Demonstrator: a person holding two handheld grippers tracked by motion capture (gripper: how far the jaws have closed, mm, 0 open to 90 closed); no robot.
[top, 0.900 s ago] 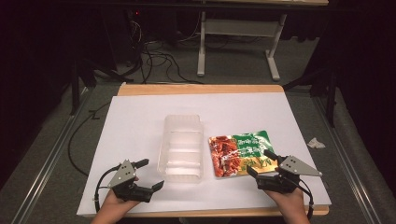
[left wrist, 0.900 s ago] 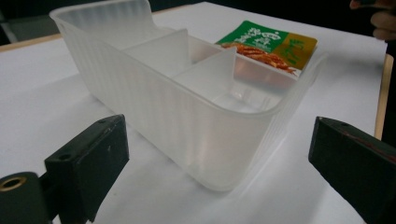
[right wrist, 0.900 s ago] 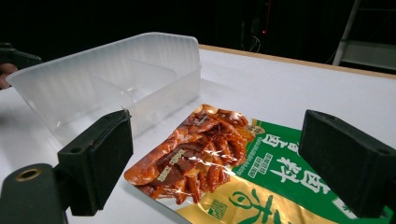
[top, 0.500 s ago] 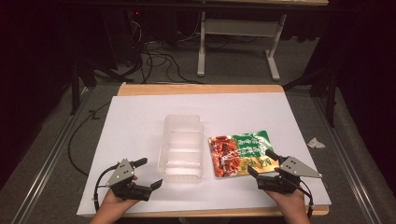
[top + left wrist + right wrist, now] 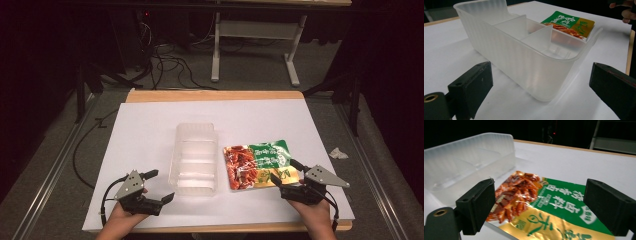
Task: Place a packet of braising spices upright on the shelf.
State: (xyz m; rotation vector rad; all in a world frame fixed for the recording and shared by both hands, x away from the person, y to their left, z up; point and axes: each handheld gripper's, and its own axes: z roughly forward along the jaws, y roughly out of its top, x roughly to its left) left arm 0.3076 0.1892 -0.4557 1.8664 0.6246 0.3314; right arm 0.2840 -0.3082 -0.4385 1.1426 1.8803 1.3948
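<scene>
Two hand-held grippers wait near the front edge of a white-covered table, neither holding anything. The left gripper sits twd the front-left, jaws spread wide and empty, aimed at the near end of a clear plastic bin. The right gripper sits twd the front-right, jaws also wide apart, w/ the near edge of a flat snack packet lying between them but not pinched.

Step in hand, as I judge it: approach, just before pickup. Next move prob. calls for the right jaws to close on the packet's near edge, lift it, and carry it over the bin wall; the packet is thin and flat on the table, so getting under its edge looks fiddly.

Mid-table, the bin stands upright, long side running front to back, w/ dividers making compartments; all look empty. The packet lies just beside its right wall; whether they touch I can't tell.
</scene>
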